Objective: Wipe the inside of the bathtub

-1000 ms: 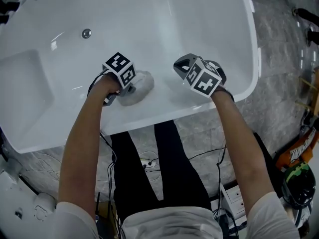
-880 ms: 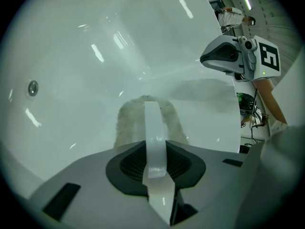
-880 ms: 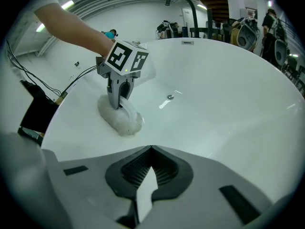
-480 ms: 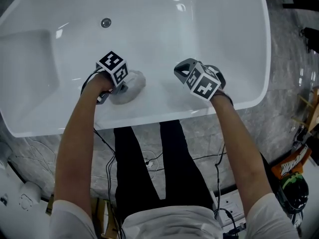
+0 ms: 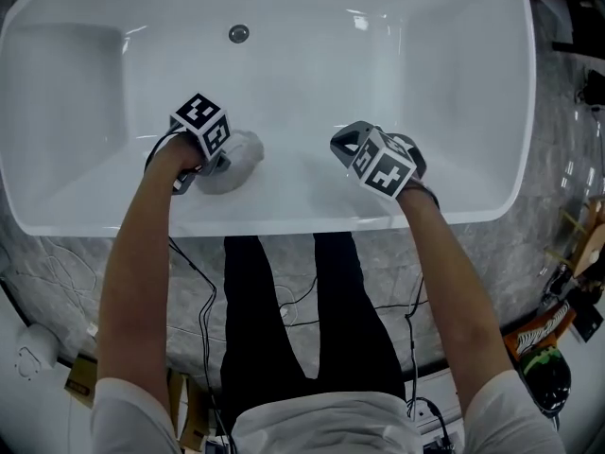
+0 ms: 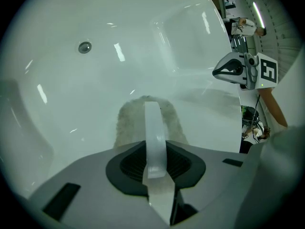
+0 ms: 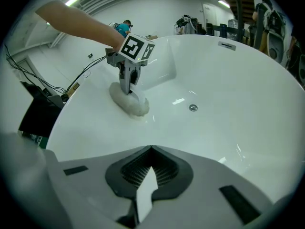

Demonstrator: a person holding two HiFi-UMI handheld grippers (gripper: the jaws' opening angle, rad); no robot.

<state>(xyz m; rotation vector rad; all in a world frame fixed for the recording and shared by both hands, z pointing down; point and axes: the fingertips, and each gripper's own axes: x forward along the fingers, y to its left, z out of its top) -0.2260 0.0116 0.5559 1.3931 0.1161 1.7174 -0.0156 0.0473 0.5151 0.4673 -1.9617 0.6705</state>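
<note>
1. Two grippers are held over a white bathtub (image 5: pixel 378 64), which is seen from above in the head view.
2. The left gripper (image 5: pixel 223 163) is clamped on a pale, fuzzy cloth (image 5: pixel 238 155).
3. The cloth is pressed against the tub's near inner wall, just inside the near rim.
4. In the left gripper view the jaws are seen drawn together, with the cloth spread on the tub surface just beyond them.
5. The right gripper (image 5: pixel 344 141) is closed, and nothing is caught between its jaws.
6. It is held above the near inner wall, to the right of the cloth and apart from it.
7. A round metal drain (image 5: pixel 238 33) is seen on the far side of the tub, beyond the cloth.
8. Outside the near rim, cables (image 5: pixel 203 291) are trailed across a grey stone floor (image 5: pixel 492 253).
</note>
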